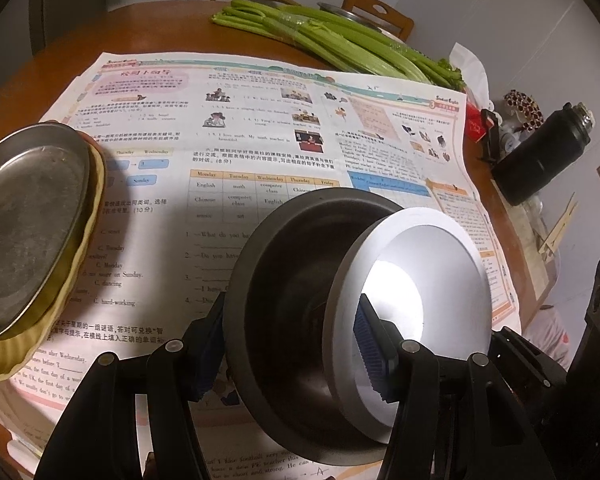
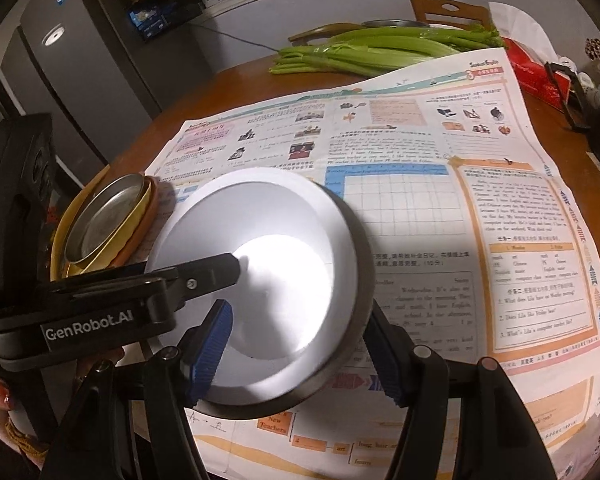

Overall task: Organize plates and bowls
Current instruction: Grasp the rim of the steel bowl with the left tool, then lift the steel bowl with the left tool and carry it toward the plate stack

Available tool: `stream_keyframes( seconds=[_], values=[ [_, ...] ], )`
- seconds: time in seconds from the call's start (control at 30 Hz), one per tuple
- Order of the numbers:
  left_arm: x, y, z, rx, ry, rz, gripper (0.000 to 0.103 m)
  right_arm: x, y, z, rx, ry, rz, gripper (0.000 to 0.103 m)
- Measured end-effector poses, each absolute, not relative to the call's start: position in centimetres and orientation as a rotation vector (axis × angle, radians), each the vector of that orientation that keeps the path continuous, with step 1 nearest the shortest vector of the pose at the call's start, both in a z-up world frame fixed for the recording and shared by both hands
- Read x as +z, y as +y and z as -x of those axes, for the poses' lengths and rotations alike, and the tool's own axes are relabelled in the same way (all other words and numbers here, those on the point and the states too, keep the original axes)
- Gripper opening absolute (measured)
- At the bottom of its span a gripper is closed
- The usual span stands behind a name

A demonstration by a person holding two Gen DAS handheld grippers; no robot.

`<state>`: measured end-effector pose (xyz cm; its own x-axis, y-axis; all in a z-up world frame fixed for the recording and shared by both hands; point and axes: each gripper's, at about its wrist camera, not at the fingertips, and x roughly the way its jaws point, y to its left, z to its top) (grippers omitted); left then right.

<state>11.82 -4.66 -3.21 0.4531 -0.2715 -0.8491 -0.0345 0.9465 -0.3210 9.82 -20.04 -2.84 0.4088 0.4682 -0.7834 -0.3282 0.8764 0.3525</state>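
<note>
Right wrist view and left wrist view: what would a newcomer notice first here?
First, the glaring white bowl nested in a dark metal bowl, low in the middle, with both claws' blue pads clamped on the pair, left claw and right claw. Next, the metal plate stacked on yellow dishes at the left, and the celery at the table's far edge.

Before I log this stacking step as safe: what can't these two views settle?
- Steel bowl underside: right view, hidden by the white bowl nested inside.
- Plates under the steel plate: left view, count hidden by it.
- Right claw outer pad contact: hidden behind the rim.
</note>
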Motion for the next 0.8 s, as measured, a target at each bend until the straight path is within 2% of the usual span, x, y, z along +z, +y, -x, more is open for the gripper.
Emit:
stream_keyframes(
  seconds=[0.8],
  values=[
    [-2.5, -4.2, -11.6, -0.190, 1.079, 0.328, 0.059, -1.9, -18.9, -9.7, 0.525, 1.024, -0.124, 0.067]
  ],
)
